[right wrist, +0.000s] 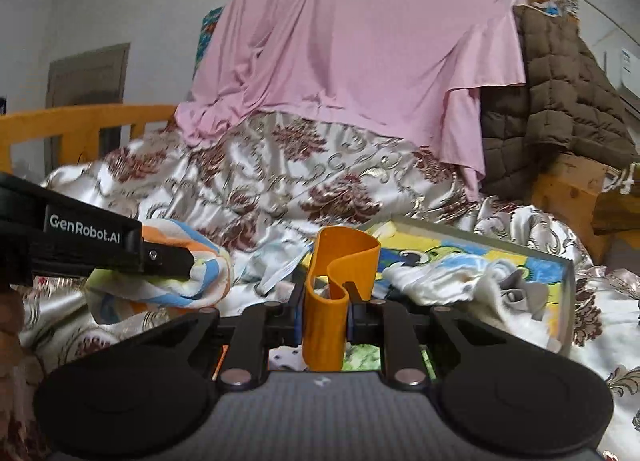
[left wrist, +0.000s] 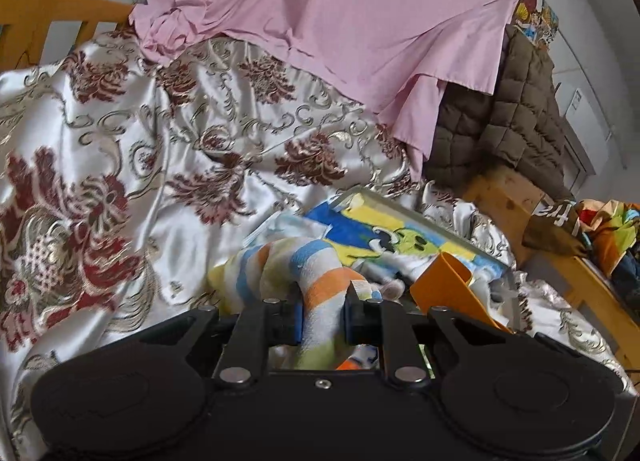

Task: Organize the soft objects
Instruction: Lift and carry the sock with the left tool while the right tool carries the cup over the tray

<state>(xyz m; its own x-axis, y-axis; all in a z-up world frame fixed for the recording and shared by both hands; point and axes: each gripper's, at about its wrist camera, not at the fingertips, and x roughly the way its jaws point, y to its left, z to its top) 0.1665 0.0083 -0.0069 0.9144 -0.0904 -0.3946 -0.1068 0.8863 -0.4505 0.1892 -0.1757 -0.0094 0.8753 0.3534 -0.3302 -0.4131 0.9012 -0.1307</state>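
Jaws of the left gripper [left wrist: 323, 315] are pinching a striped cloth [left wrist: 316, 281], which is bunching ahead of them. The right gripper [right wrist: 325, 313] is clamping an orange clip [right wrist: 340, 261], with a cartoon tray [right wrist: 520, 257] of small clothes lying beyond on the bed [right wrist: 280, 181].

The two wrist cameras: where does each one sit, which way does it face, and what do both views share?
Left wrist: on the left gripper, facing the bed; its jaws clamp a striped cloth.
Right wrist: on the right gripper, facing the same way; its jaws clamp an orange curved piece; the left gripper enters from the left.
Shared: pink sheet, cartoon tray, floral cover.
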